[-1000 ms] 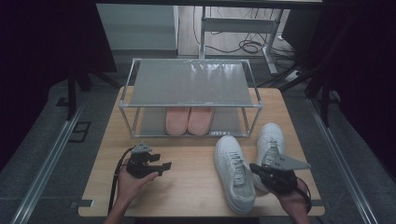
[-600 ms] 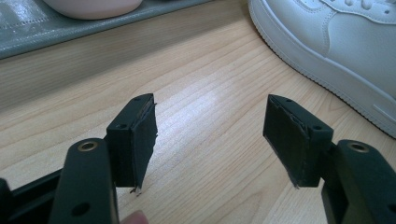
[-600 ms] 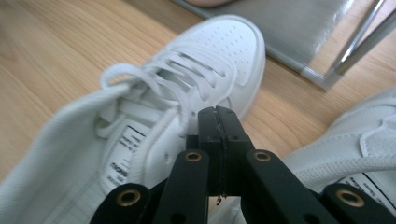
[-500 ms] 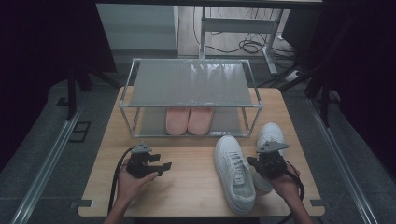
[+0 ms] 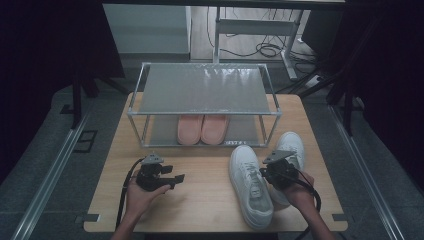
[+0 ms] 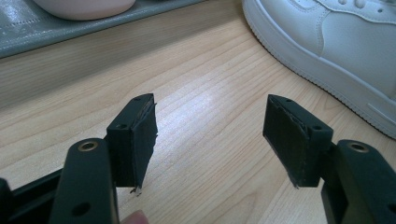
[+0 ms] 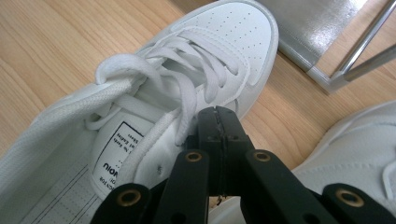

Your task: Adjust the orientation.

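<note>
right claw [image 7: 219, 114] pressed shut, jaws flat together with nothing between them, tips hovering just over the tongue and laces of the near white sneaker [image 7: 154, 102]. in the high view, same claw [image 5: 272, 172] held in the right hand [image 5: 300, 192] between the two shoes, right at the near sneaker's [image 5: 250, 185] inner side. near sneaker lying on the desk [image 5: 200, 200] toward the front right, toe pointing at the rack, heel close to the front edge. second white sneaker [image 5: 292, 145] just beside it on the right, set a little farther back, partly covered by the hand and claw; seen again at the lower right of the right gripper view [image 7: 355, 154].

left claw [image 6: 210, 135] spread wide, empty, pads apart over bare wood, aimed low across the desk toward the sneaker's side [image 6: 336, 42]. in the high view, left claw [image 5: 172, 180] cradled in the left hand [image 5: 140, 192] at the front left of the desk, well apart from the shoes, cable looping down past the wrist.

metal shoe rack [image 5: 205, 90] standing at the back of the desk, top shelf bare, pair of pink shoes [image 5: 202, 127] side by side on the lower shelf, toes forward. rack's corner leg [image 7: 359, 51] visible just past the sneaker's toe in the right gripper view.
</note>
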The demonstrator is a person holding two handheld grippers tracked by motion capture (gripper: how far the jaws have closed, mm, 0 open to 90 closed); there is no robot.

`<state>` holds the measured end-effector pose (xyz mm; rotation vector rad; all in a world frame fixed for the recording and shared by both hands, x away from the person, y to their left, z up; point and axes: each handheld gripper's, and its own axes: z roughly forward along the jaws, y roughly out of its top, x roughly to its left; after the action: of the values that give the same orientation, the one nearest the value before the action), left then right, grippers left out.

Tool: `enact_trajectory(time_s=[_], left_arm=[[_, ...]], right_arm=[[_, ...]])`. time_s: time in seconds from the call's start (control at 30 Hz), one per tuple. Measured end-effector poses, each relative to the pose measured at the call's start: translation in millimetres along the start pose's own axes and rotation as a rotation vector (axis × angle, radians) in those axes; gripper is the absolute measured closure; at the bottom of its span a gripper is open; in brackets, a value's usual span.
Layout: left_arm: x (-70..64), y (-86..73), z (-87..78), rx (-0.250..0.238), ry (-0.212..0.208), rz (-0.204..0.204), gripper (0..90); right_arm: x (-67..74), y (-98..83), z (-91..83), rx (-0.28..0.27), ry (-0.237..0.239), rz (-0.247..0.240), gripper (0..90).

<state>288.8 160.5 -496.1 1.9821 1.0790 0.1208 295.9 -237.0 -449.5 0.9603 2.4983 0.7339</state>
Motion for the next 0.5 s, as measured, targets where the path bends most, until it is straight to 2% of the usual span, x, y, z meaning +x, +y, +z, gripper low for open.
enact_trajectory(time_s=[0.3,0.5], left_arm=[[0.6,0.0,-0.3,-0.001,0.003,0.001,35.2],[1.6,-0.3,-1.4,-0.004,0.005,-0.001,35.2]], right_arm=[[8.5,10.5,7.3,0.005,0.021,-0.027,90.0],[14.0,19.4,14.3,-0.014,0.067,-0.032,90.0]])
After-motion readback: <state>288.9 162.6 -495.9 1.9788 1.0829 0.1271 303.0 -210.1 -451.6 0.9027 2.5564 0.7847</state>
